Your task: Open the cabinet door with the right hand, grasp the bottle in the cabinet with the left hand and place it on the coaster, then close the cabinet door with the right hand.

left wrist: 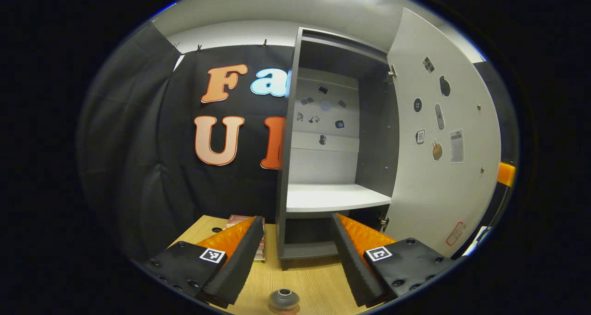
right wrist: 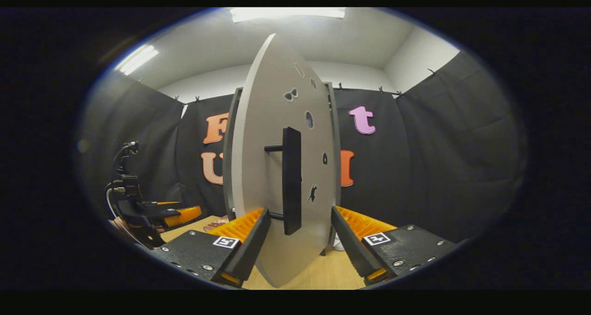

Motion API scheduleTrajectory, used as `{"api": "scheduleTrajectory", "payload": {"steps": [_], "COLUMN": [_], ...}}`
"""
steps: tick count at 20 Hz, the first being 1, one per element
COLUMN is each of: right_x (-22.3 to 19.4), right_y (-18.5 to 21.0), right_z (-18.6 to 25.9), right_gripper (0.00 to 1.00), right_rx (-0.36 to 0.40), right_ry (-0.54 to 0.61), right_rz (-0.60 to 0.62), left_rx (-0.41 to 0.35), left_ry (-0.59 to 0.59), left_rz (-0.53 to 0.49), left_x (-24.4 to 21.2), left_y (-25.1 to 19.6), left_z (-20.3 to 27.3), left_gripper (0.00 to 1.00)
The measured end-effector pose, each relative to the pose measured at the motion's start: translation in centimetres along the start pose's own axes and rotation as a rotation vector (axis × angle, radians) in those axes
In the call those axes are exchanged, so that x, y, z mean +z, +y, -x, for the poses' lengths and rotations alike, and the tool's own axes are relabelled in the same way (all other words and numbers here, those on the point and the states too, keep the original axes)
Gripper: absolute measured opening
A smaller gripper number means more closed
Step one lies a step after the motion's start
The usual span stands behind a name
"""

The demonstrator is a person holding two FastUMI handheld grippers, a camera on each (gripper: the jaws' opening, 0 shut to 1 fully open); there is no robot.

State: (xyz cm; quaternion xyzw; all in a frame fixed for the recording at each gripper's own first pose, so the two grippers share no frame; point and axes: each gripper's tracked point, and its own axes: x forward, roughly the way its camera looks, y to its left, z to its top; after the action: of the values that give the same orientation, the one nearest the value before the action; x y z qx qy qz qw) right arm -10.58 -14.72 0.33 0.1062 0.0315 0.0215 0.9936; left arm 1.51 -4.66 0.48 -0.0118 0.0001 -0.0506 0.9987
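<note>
Left gripper view: my left gripper (left wrist: 295,255) is wide open, fingers spread far apart, nothing between them. It faces the cabinet (left wrist: 323,167), which stands on the wooden table (left wrist: 314,282). The cabinet door (left wrist: 438,135) is swung open to the right, stickers on its inner face. The white shelf (left wrist: 334,197) sits inside, with stickers on the back panel above it. At the bottom edge, between my fingers and nearer than the cabinet, I see the top of the bottle (left wrist: 283,300), a grey neck with a round mouth, standing on the table in front of the cabinet; I can't tell if a coaster is under it. A reddish stack (left wrist: 244,222) lies on the table left of the cabinet, partly hidden by my left finger. Right gripper view: my right gripper (right wrist: 300,241) is open too, fingers well apart, holding nothing. The door's outer face is just ahead, seen nearly edge-on, and its black bar handle (right wrist: 292,181) stands upright between my fingers, above them, not touched by either. Far left, my other gripper (right wrist: 182,213) shows over the table with its cables.
</note>
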Motion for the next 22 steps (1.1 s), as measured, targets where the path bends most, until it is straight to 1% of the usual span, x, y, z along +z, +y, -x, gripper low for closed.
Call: {"api": "scheduleTrajectory", "payload": {"steps": [4, 5, 6, 7, 8, 9, 10, 11, 12, 14, 17, 20, 22], "right_x": [-0.1, -0.3, -0.6, -0.8, -0.7, -0.7, -0.8, -0.9, -1.1, -1.3, -1.7, -2.0, -2.2], "right_y": [4.1, 5.1, 6.2, 7.5, 8.7, 9.7, 10.4, 11.1, 11.8, 13.3, 15.1, 16.3, 16.7], "right_z": [-2.4, -3.1, -3.8, -4.7, -5.7, -6.7, -7.6, -8.6, -9.3, -10.8, -13.3, -15.5, -16.4], "right_gripper": [0.82, 0.72, 0.80, 0.72, 0.67, 0.60, 0.57, 0.57, 0.53, 0.49, 0.36, 0.33, 0.33], "right_rx": [0.009, 0.005, 0.002, -0.003, -0.010, -0.019, -0.030, -0.041, -0.049, -0.052, -0.044, -0.033, -0.020], "right_ry": [-0.001, 0.005, 0.013, 0.018, 0.018, 0.018, 0.018, 0.018, 0.020, 0.026, 0.050, 0.062, 0.057], "right_rz": [0.026, 0.034, 0.042, 0.047, 0.052, 0.067, 0.083, 0.092, 0.093, 0.079, 0.030, 0.004, -0.002], "left_rx": [-0.018, -0.028, -0.043, -0.057, -0.072, -0.087, -0.100, -0.116, -0.132, -0.156, -0.153, -0.141, -0.120], "left_ry": [-0.005, -0.001, -0.002, -0.004, -0.005, -0.004, -0.004, -0.002, 0.002, -0.004, -0.001, -0.003, 0.007], "left_rz": [-0.015, -0.016, -0.016, -0.021, -0.029, -0.039, -0.043, -0.043, -0.040, -0.030, -0.027, 0.001, 0.008], "left_x": [0.3, 0.2, 0.2, 0.3, 0.3, 0.2, 0.1, 0.1, 0.0, 0.4, 0.7, 1.3, 0.9], "left_y": [3.0, 3.5, 4.2, 4.8, 5.3, 5.9, 6.6, 7.1, 7.4, 8.0, 8.9, 9.6, 10.3], "left_z": [-0.7, -1.0, -1.4, -1.8, -2.1, -2.5, -2.9, -3.4, -3.7, -4.3, -4.9, -5.2, -5.4], "left_gripper": [0.95, 0.94, 0.95, 0.94, 0.94, 0.95, 0.94, 0.95, 0.94, 0.94, 0.94, 0.95, 0.94]}}
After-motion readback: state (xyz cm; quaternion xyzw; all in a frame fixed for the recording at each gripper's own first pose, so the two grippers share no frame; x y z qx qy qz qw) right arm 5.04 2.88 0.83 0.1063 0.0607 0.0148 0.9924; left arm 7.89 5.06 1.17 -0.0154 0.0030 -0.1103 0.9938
